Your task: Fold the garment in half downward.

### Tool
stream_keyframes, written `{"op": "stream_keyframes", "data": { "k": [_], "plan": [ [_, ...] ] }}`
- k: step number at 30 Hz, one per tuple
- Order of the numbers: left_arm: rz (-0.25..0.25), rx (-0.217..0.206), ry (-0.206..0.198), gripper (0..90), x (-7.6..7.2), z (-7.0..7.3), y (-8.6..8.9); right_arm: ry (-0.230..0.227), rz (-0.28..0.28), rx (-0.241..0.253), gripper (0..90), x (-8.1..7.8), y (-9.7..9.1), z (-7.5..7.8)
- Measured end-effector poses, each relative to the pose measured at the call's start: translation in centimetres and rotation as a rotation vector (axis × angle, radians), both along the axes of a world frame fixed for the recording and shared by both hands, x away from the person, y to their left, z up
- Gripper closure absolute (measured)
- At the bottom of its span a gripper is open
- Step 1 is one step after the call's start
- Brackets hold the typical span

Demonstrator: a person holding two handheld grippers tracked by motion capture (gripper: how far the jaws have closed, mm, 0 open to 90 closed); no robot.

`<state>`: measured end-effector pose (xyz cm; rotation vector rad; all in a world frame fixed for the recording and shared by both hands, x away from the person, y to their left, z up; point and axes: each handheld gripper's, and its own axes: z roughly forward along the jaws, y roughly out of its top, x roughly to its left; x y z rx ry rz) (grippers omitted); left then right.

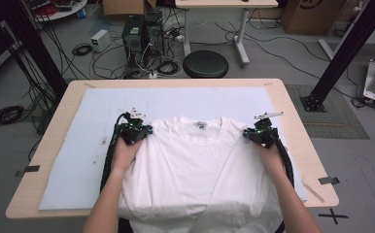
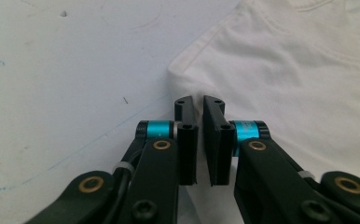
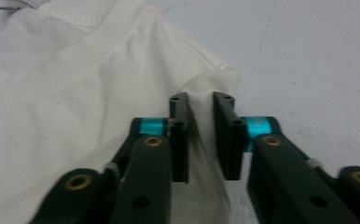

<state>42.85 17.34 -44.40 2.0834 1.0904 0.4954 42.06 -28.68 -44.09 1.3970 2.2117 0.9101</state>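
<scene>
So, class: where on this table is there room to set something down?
Wide bare mat left of the T-shirt; a band between collar and far table edge; a narrow strip on the right. Crowded at both shoulders, by left tongs and right tongs.

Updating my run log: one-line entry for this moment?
white T-shirt on table; left gripper at one shoulder, slightly open; right gripper at other shoulder, slightly open

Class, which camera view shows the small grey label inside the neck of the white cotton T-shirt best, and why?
The high view: the small grey label sits whole below the back of the collar of the white cotton T-shirt. The right gripper view catches only a blurred grey scrap at its top edge. The left gripper view offers collar seams, nothing legible.
</scene>
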Motion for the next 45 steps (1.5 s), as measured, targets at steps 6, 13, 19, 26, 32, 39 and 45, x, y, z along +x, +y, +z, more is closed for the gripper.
{"op": "stream_keyframes", "data": {
  "k": [6, 13, 19, 26, 32, 39, 45],
  "plan": [
    [0.015, 0.001, 0.006, 84.8, -0.3, 0.1, 0.3, -0.01, 0.011, 0.013, 83.7, 0.1, -0.2, 0.1],
    [0.038, -0.035, -0.01, 64.0, 1.0, 1.1, 0.0, -0.031, -0.003, 0.064, 69.8, 1.4, -0.6, 0.6],
    [0.009, -0.054, 0.056, 58.7, 3.4, 1.2, -1.0, -0.012, 0.024, 0.071, 65.3, 3.1, 0.2, 0.8],
    [-0.063, 0.012, 0.045, 74.6, 3.8, 0.4, -2.5, 0.005, 0.071, 0.003, 70.5, 4.2, 1.8, -0.1],
    [-0.07, 0.036, 0.035, 88.2, 3.7, 0.5, -2.5, 0.012, 0.101, -0.012, 89.8, 4.3, 2.2, 0.1],
    [-0.063, -0.018, -0.027, 88.4, 3.0, 2.2, -2.0, -0.047, 0.088, 0.078, 89.9, 3.5, 1.2, 1.7],
    [-0.078, -0.052, -0.078, 88.4, 1.6, 4.1, -1.7, -0.095, 0.098, 0.114, 89.9, 1.9, 0.9, 3.1]
  ]
}}
